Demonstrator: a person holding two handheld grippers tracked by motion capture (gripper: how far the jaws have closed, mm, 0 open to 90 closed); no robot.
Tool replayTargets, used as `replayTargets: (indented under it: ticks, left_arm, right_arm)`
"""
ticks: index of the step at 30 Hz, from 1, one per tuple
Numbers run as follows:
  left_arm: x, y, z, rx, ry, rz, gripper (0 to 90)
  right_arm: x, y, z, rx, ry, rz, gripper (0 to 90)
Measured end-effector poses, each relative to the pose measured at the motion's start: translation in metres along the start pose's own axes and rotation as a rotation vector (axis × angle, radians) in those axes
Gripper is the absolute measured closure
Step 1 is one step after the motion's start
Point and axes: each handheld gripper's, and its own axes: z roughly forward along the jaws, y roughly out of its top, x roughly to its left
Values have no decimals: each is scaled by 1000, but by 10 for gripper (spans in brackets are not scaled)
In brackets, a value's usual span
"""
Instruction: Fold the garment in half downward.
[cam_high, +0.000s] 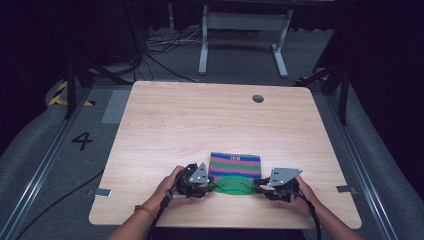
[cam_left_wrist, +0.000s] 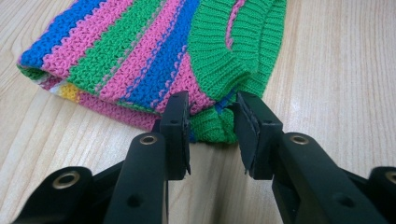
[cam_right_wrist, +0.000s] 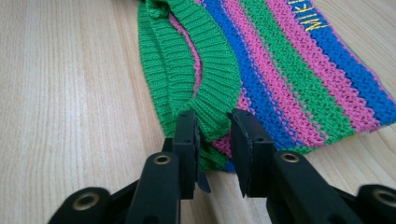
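Two grippers work at one folded knit garment (cam_high: 235, 171), which lies on the wooden table (cam_high: 210, 120) at about 6 o'clock, near the person's edge. From the high view we note the left gripper (cam_high: 209, 186) at the garment's 9 o'clock end and the right gripper (cam_high: 259, 186) at its 3 o'clock end, each in a hand, pointing inward at the green ribbed band (cam_high: 234, 184) along the near edge. At that distance we cannot read the jaws.

The left gripper view gives us what the high view lacks: the left gripper (cam_left_wrist: 212, 128) has its jaws parted around a bunched corner of green rib and striped knit (cam_left_wrist: 140, 56). The cloth sits between the pads; a gap shows on each side, though the right pad may just brush the rib, which we cannot settle.

The right gripper view shows the right gripper (cam_right_wrist: 214, 140) likewise spread, the green ribbed band (cam_right_wrist: 205, 88) running down between the jaws. The left pad looks to be touching the rib, while the right pad stands just off the pink and blue stripes. We read no firm pinch here.

Yellow stitched lettering (cam_right_wrist: 310, 18) on a blue stripe appears at 1 o'clock in this view; from above it is a small blur.
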Motion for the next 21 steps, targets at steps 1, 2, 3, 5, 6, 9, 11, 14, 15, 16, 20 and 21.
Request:
replayTargets:
  ticks: [1,2,3,5,6,9,11,14,15,16,20,21]
  left_arm:
    - [0,1,0,6,2,3,636]
    - [0,1,0,6,2,3,628]
    - [1,1,-2,14,13,-1,607]
    - [1,0,-3,16,17,-10,590]
    - [3,0,-5,17,18,-8,590]
    - [5,-2,-12,8,36,-22,570]
    - [5,-2,-14,6,40,-24,558]
    - [6,-4,-16,23,44,-23,549]
    - [5,-4,-16,35,51,-18,542]
    - [5,-4,-17,39,54,-13,534]
    - [-1,-2,-15,80,98,21,463]
    - [-2,-1,-15,97,106,36,446]
  right_arm:
    - [1,1,0,4,3,3,701]
    - [1,1,0,4,3,3,701]
    - [2,2,0,10,-6,-9,696]
    - [3,2,-1,9,-5,-5,674]
    - [3,2,-1,9,-5,-5,674]
    - [5,3,-3,9,-11,-3,648]
    - [5,3,-5,13,-26,-6,622]
    - [5,3,-7,17,-39,-10,606]
    - [5,2,-8,17,-42,-5,597]
    - [6,2,-9,21,-47,-1,588]
    - [5,1,-12,32,-54,-1,552]
    - [5,1,-13,31,-54,3,541]
